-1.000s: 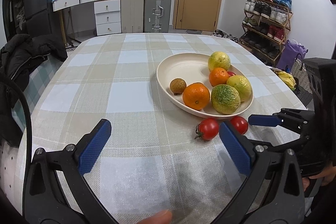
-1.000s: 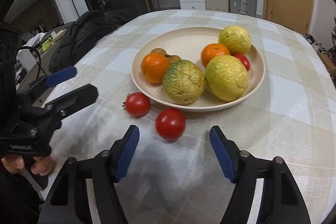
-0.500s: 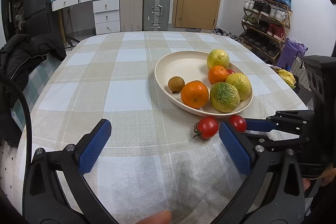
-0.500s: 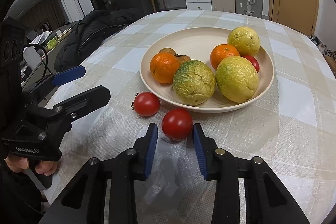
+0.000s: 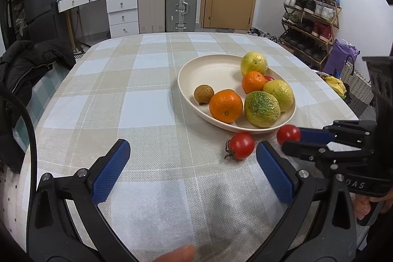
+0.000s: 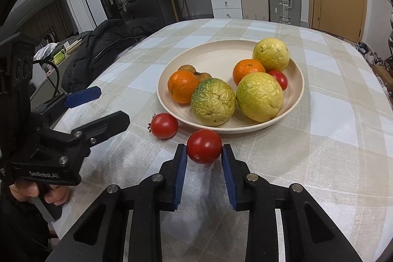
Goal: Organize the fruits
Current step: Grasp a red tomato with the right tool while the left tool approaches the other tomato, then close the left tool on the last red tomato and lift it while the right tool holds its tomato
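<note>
The tabletop [image 6: 331, 163], under its beige-and-white checked cloth, carried everything I was working with, and I kept both tools low over its near edge so the loose fruit stayed in reach. The wide cream shallow dish [image 6: 221, 58] sat a little beyond, already loaded on its right half with two bumpy yellow-green citrus fruits [image 6: 259, 96], a third yellower one behind, two oranges [image 6: 183, 86], small brown fruits and a red tomato tucked at the back; its left half was bare, which I judged left room for what remained. My left tool [image 5: 191, 171] hung with its blue pads spread wide and nothing between them, pointed toward the stemmed red tomato [image 5: 240, 145] lying just beside the dish rim, ready for that one in turn. My right tool [image 6: 203, 156] had just closed its pads onto the smooth round red tomato [image 6: 204, 146], gripping it on both sides close to the rim, so only a short lift into the dish would follow.
</note>
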`<state>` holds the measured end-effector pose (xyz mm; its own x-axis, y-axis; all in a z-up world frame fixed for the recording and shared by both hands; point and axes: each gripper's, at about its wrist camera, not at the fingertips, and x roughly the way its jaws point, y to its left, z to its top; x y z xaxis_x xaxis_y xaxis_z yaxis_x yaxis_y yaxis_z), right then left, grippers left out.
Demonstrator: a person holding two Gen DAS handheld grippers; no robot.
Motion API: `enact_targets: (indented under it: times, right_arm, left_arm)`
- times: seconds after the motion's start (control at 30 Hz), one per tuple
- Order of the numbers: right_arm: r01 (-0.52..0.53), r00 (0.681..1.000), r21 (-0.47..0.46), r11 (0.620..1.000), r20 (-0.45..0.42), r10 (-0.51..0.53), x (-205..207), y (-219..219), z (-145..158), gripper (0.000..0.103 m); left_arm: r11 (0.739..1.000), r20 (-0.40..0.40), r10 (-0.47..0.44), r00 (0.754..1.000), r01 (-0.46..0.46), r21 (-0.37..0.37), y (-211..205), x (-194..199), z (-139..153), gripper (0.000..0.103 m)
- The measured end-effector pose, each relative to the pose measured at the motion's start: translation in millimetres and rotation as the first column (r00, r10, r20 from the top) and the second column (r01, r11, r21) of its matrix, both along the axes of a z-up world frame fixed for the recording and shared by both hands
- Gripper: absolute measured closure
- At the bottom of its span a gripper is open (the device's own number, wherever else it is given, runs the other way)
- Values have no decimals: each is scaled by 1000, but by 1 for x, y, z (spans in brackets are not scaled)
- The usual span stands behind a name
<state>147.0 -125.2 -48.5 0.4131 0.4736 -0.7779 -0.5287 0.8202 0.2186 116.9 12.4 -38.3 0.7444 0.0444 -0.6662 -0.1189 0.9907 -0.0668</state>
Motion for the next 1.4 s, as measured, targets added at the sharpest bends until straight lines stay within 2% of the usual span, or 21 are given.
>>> enact_targets:
  times: [0.17,0.27,0.33,0.53,0.67,0.97,1.1,1.23,1.4]
  right_arm:
    - [24,999,2,1000,24,-24,-2,-11,9,73]
    - [36,999,5,999,37,-36,-4,-18,13,73]
    - [43,998,7,999,41,-43,-4,-22,16,73]
    - [55,997,17,998,52,-55,-3,-27,20,73]
    - [52,997,15,999,52,-52,-3,-28,20,73]
    - [45,997,14,999,55,-46,-3,-25,19,73]
    - [49,997,17,999,56,-49,-3,-26,19,73]
    - [50,997,17,999,56,-51,-3,-27,19,73]
    - [50,997,22,998,59,-52,-4,-28,20,73]
  left_arm:
    - [1000,-45,-3,999,3,-16,-4,13,-6,1]
    - [1000,-63,-14,998,13,-12,-9,21,-8,9]
    - [999,-79,-30,996,29,-14,-14,26,-9,19]
    - [997,-129,-72,989,75,21,-31,38,-18,28]
    - [996,-147,-86,985,88,10,-33,41,-22,31]
    - [991,-142,-134,981,135,-2,-38,41,-22,48]
    - [984,-133,-178,975,180,6,-46,39,-20,61]
    - [976,-145,-216,966,214,-33,-48,38,-22,78]
    - [975,-139,-217,966,209,-71,-43,36,-22,78]
